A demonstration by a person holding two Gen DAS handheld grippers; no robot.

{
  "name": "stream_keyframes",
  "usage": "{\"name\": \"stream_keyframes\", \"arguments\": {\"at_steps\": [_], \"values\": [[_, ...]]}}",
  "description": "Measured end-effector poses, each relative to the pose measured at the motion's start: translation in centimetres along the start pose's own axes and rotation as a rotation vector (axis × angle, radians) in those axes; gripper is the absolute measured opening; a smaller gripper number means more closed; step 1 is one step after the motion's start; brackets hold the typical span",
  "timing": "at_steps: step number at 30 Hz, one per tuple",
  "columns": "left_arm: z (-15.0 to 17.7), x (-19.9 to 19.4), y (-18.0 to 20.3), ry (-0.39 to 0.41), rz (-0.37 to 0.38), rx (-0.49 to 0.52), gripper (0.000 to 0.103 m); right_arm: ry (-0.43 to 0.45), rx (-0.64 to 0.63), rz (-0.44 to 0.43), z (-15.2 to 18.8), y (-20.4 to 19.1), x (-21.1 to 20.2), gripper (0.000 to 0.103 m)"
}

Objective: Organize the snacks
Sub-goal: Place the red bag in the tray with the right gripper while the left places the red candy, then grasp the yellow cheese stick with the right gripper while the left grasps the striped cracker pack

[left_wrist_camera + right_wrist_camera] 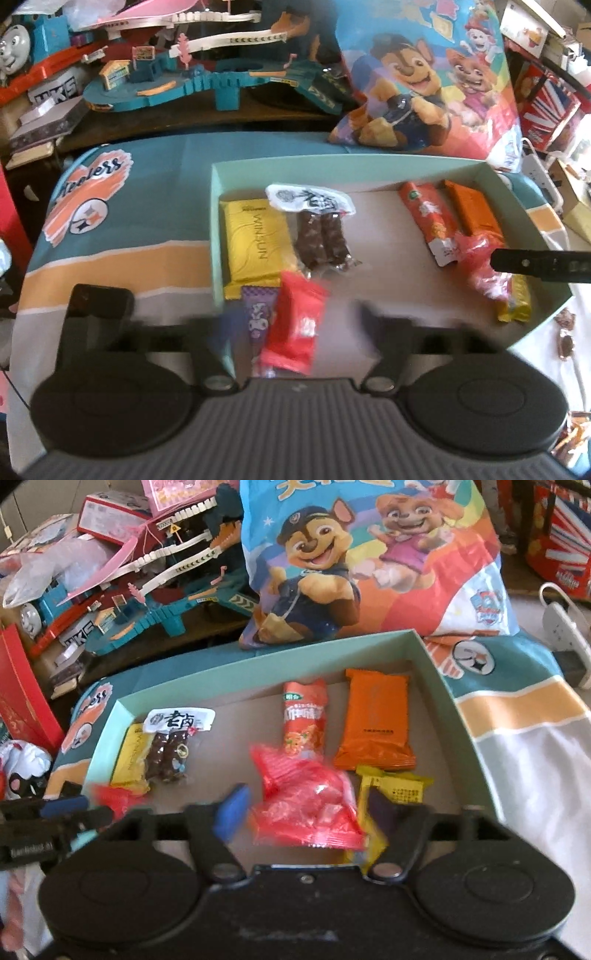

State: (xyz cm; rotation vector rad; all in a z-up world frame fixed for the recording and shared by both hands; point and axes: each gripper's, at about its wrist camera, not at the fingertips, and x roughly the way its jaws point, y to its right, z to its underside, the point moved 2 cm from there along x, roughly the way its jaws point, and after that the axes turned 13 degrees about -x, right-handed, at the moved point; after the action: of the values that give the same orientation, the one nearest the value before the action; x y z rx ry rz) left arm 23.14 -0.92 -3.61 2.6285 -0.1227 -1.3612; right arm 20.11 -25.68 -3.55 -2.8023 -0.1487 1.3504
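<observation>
— Snacks lay inside the green box (258, 664): a yellow packet (256, 242) at its left wall, a brown meat stick pack (321, 240) just beside it, an orange tube (304, 716) and an orange packet (375, 723) toward the far right corner.

— And the grippers?

— Both were spread wide. The left gripper (295, 325) hovered over a red wrapper (295, 325) at the near left edge; the wrapper sat between the fingers, but blur hid whether they touched it. The right gripper (306, 812) straddled a crinkled red bag (310, 805) by the near edge, a second yellow packet (399, 790) just beside it. Neither seemed to have hold of anything.

— Which step, then?

— Sorting inside the box, I'd judge: either items just dropped or about to be taken. Next would call for closing squarely on one wrapper without snagging its neighbour.

— Beyond the box?

— A striped cloth (517, 720) under it, a cartoon dog bag (369, 561) behind.
</observation>
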Motion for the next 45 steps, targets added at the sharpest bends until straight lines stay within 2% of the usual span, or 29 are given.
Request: {"name": "stream_keyframes", "arguments": {"at_steps": [1,2,7,15,28,33,39,43,45], "values": [[0.1,-0.2,0.0,0.019,-0.009,0.001,0.103,0.011,0.007,0.004,0.0,0.1,-0.1,0.102],[0.2,-0.3,0.1,0.035,-0.017,0.008,0.103,0.026,0.007,0.011,0.0,0.0,-0.3,0.103],[0.8,-0.6,0.3,0.014,-0.020,0.002,0.103,0.041,0.021,0.006,0.6,0.0,-1.6,0.103],[2.4,-3.6,0.3,0.018,-0.005,-0.007,0.103,0.038,0.068,0.005,3.0,0.2,-4.7,0.103],[9.0,-7.3,3.2,-0.042,0.042,0.097,0.103,0.030,0.136,0.002,8.9,1.3,-10.2,0.103],[12.4,-8.8,6.2,-0.068,0.099,0.211,0.103,0.021,0.152,-0.005,11.6,1.6,-11.6,0.103],[17.4,-10.0,11.1,-0.105,0.192,0.482,0.103,0.030,0.194,-0.032,14.2,1.7,-13.1,0.101],[20.1,-9.2,13.0,-0.143,0.193,0.596,0.103,0.035,0.220,-0.051,15.0,1.7,-13.5,0.088],[20.9,-8.6,13.1,-0.158,0.184,0.598,0.100,0.026,0.222,-0.064,15.3,1.6,-13.3,0.075]]}}
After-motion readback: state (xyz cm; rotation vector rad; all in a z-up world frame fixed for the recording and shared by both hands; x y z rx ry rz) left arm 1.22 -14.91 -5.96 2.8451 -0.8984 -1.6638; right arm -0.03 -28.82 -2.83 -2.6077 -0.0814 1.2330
